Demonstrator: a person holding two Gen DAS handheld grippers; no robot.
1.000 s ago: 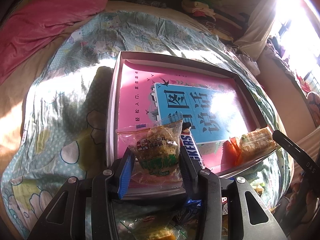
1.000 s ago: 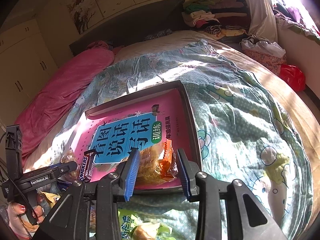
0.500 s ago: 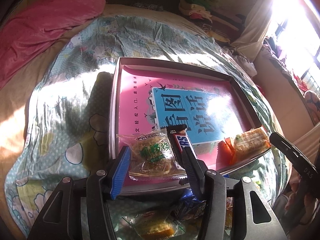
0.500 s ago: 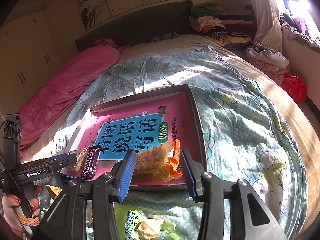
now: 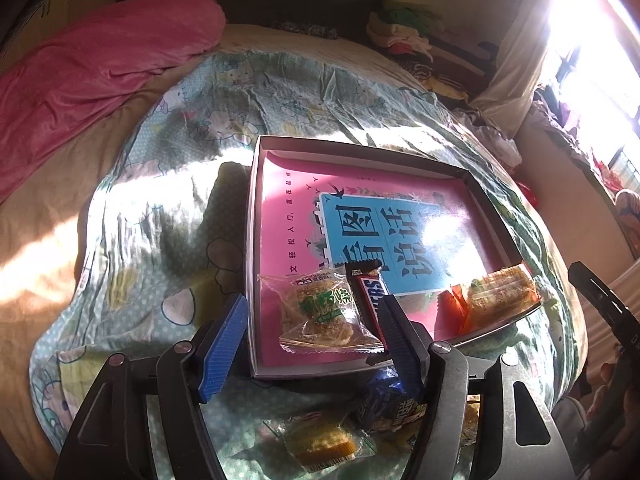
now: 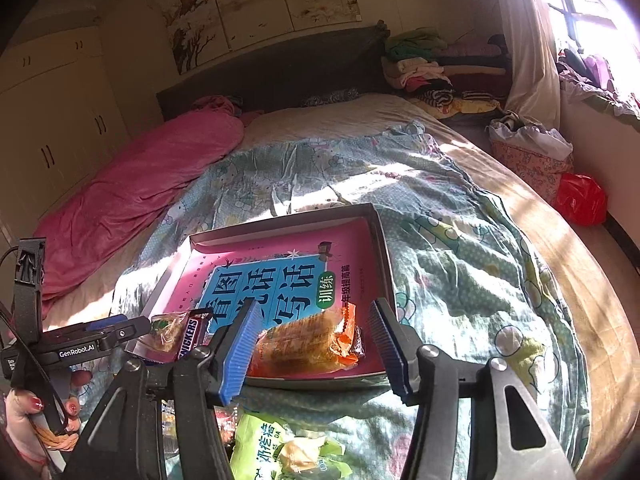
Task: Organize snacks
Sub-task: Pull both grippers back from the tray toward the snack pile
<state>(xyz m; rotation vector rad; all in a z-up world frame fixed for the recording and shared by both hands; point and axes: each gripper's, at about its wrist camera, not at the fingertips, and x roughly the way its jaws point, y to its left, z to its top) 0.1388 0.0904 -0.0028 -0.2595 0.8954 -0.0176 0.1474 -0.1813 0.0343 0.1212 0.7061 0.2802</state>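
Observation:
A shallow grey box [image 5: 253,216] lies on the bed with a pink and blue book [image 5: 400,232] in it. On the book, at the near edge, rest a clear packet with a green label [image 5: 324,312], a Snickers bar [image 5: 368,292] and an orange-ended cracker packet [image 5: 496,296]. My left gripper [image 5: 312,344] is opening; its blue pads stand clear of the clear packet and the bar. My right gripper [image 6: 314,346] is opening too, and the orange packet [image 6: 308,344] lies loose between its pads.
Loose snacks lie on the floral quilt [image 5: 160,240] in front of the box: a yellow cracker packet [image 5: 320,444], a blue packet [image 5: 384,400] and a green packet [image 6: 272,444]. A pink duvet [image 6: 132,188] lies at the left. A hand [image 6: 24,412] holds the left gripper.
Both grippers let go and widened. The clear packet dropped from upright between the left pads to flat beside the Snickers bar. Both grippers rose and drew back a little.

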